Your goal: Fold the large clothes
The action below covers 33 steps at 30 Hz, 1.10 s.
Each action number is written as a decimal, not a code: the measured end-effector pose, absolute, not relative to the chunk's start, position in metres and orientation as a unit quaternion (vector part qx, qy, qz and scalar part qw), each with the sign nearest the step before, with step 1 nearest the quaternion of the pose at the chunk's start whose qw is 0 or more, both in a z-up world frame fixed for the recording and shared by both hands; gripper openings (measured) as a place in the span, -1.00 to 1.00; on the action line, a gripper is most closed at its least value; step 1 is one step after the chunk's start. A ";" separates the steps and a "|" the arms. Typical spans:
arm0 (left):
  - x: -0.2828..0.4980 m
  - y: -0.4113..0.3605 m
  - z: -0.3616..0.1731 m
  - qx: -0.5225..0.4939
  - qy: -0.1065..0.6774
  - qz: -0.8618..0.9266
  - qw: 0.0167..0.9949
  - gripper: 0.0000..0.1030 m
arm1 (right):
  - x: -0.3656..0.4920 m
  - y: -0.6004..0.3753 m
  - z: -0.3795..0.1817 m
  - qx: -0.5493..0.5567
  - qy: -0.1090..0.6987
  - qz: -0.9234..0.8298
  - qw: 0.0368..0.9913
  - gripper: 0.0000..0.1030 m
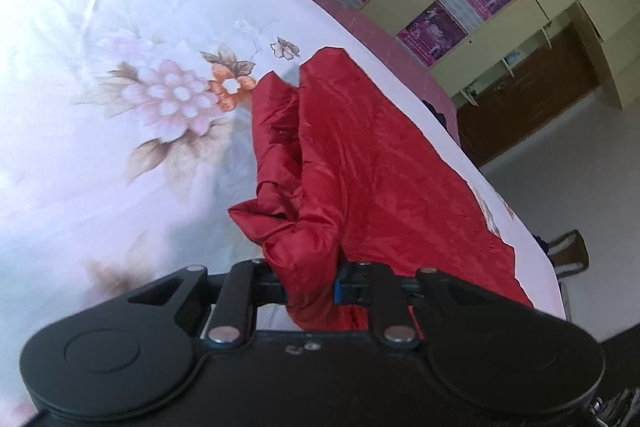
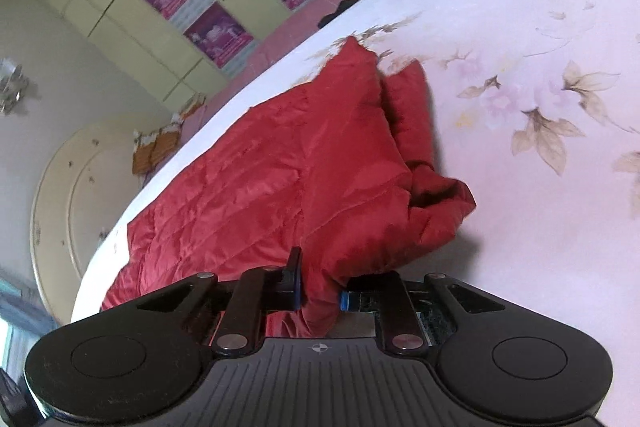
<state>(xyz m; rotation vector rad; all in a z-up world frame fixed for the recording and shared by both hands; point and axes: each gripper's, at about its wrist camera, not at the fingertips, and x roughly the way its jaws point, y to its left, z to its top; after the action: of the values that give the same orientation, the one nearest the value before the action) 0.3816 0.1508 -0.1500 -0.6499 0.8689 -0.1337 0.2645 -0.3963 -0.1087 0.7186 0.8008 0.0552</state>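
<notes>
Both grippers are pinched nearly closed on bunched cloth of the red jacket [image 1: 360, 163]: the left gripper [image 1: 310, 293] on one gathered edge, the right gripper [image 2: 320, 297] on another. To fold it well, I judge the two should lift evenly, keep the held edge taut between them, and carry it over the body without dragging. The jacket, shiny, quilted and creased, lies on the floral sheet [image 1: 120, 107] near the bed's edge.
</notes>
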 end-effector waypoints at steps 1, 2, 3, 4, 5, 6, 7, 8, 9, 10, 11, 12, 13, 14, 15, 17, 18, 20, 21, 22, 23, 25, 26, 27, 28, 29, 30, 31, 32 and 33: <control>0.372 0.153 -0.148 -0.305 0.415 -0.066 0.854 -0.67 | 0.253 -0.396 -0.108 0.342 0.386 0.029 0.856 -0.69; 0.361 0.156 -0.147 -0.301 0.417 -0.068 0.855 -0.67 | 0.245 -0.395 -0.108 0.342 0.390 0.032 0.854 -0.69; 0.350 0.159 -0.147 -0.300 0.421 -0.068 0.853 -0.67 | 0.233 -0.396 -0.108 0.343 0.393 0.035 0.852 -0.69; 0.340 0.162 -0.148 -0.303 0.426 -0.067 0.850 -0.67 | 0.221 -0.396 -0.108 0.345 0.398 0.037 0.849 -0.69; 0.327 0.165 -0.148 -0.304 0.429 -0.066 0.848 -0.67 | 0.210 -0.396 -0.109 0.345 0.401 0.039 0.848 -0.69; 0.313 0.167 -0.148 -0.304 0.431 -0.064 0.847 -0.67 | 0.199 -0.397 -0.109 0.345 0.404 0.042 0.847 -0.69; 0.303 0.168 -0.149 -0.303 0.433 -0.062 0.847 -0.67 | 0.193 -0.396 -0.109 0.343 0.407 0.045 0.846 -0.69; 0.289 0.169 -0.149 -0.300 0.434 -0.060 0.847 -0.67 | 0.186 -0.394 -0.109 0.343 0.409 0.048 0.844 -0.69; 0.278 0.170 -0.149 -0.299 0.435 -0.057 0.847 -0.67 | 0.178 -0.394 -0.109 0.346 0.411 0.051 0.842 -0.69; 0.266 0.170 -0.149 -0.297 0.437 -0.053 0.847 -0.67 | 0.173 -0.396 -0.110 0.347 0.413 0.054 0.840 -0.69; 0.255 0.171 -0.150 -0.297 0.438 -0.050 0.847 -0.67 | 0.168 -0.397 -0.111 0.345 0.416 0.058 0.840 -0.69; 0.245 0.171 -0.151 -0.296 0.438 -0.047 0.847 -0.67 | 0.163 -0.397 -0.112 0.344 0.418 0.062 0.839 -0.69; 0.238 0.171 -0.151 -0.297 0.438 -0.044 0.847 -0.67 | 0.159 -0.399 -0.114 0.346 0.419 0.064 0.837 -0.69; 0.229 0.171 -0.150 -0.298 0.437 -0.041 0.848 -0.67 | 0.156 -0.400 -0.115 0.347 0.421 0.066 0.835 -0.69; 0.222 0.170 -0.149 -0.296 0.435 -0.039 0.850 -0.67 | 0.152 -0.401 -0.115 0.348 0.421 0.068 0.835 -0.69; 0.211 0.169 -0.147 -0.291 0.429 -0.036 0.855 -0.67 | 0.149 -0.402 -0.113 0.345 0.419 0.073 0.837 -0.69; 0.206 0.169 -0.147 -0.295 0.428 -0.032 0.854 -0.67 | 0.148 -0.402 -0.113 0.343 0.420 0.076 0.837 -0.69; 0.196 0.170 -0.146 -0.298 0.425 -0.026 0.854 -0.67 | 0.149 -0.402 -0.113 0.341 0.421 0.080 0.837 -0.69; 0.193 0.170 -0.146 -0.297 0.423 -0.024 0.856 -0.67 | 0.148 -0.402 -0.113 0.339 0.421 0.083 0.837 -0.69; 0.189 0.169 -0.146 -0.297 0.422 -0.022 0.856 -0.67 | 0.155 -0.406 -0.115 0.338 0.422 0.085 0.837 -0.69; 0.185 0.168 -0.147 -0.292 0.422 -0.020 0.858 -0.67 | 0.155 -0.407 -0.116 0.338 0.422 0.087 0.837 -0.68; 0.187 0.164 -0.150 -0.281 0.423 -0.012 0.861 -0.64 | 0.160 -0.409 -0.120 0.336 0.424 0.089 0.836 -0.68; 0.187 0.162 -0.151 -0.272 0.427 -0.009 0.863 -0.61 | 0.176 -0.408 -0.119 0.340 0.424 0.089 0.834 -0.65; 0.189 0.158 -0.150 -0.263 0.428 -0.005 0.865 -0.59 | 0.180 -0.409 -0.118 0.340 0.425 0.088 0.834 -0.59; 0.190 0.155 -0.149 -0.255 0.429 -0.001 0.866 -0.56 | 0.183 -0.408 -0.115 0.333 0.423 0.084 0.838 -0.37; 0.191 0.153 -0.149 -0.247 0.432 0.004 0.867 -0.53 | 0.180 -0.408 -0.113 0.324 0.419 0.082 0.844 -0.29; 0.191 0.151 -0.148 -0.241 0.433 0.008 0.868 -0.52 | 0.180 -0.410 -0.108 0.318 0.415 0.084 0.849 -0.29; 0.192 0.147 -0.147 -0.238 0.433 0.012 0.869 -0.50 | 0.175 -0.411 -0.106 0.314 0.412 0.085 0.851 -0.28; 0.193 0.146 -0.146 -0.235 0.434 0.016 0.869 -0.48 | 0.172 -0.414 -0.104 0.311 0.410 0.084 0.853 -0.26; 0.192 0.144 -0.145 -0.233 0.435 0.019 0.870 -0.43 | 0.171 -0.417 -0.102 0.308 0.408 0.081 0.856 -0.25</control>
<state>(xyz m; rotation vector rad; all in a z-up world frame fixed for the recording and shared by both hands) 0.1920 0.1443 -0.1454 -0.4873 0.9098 0.0397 0.1708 -0.4169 -0.1015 0.6470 0.8583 0.1699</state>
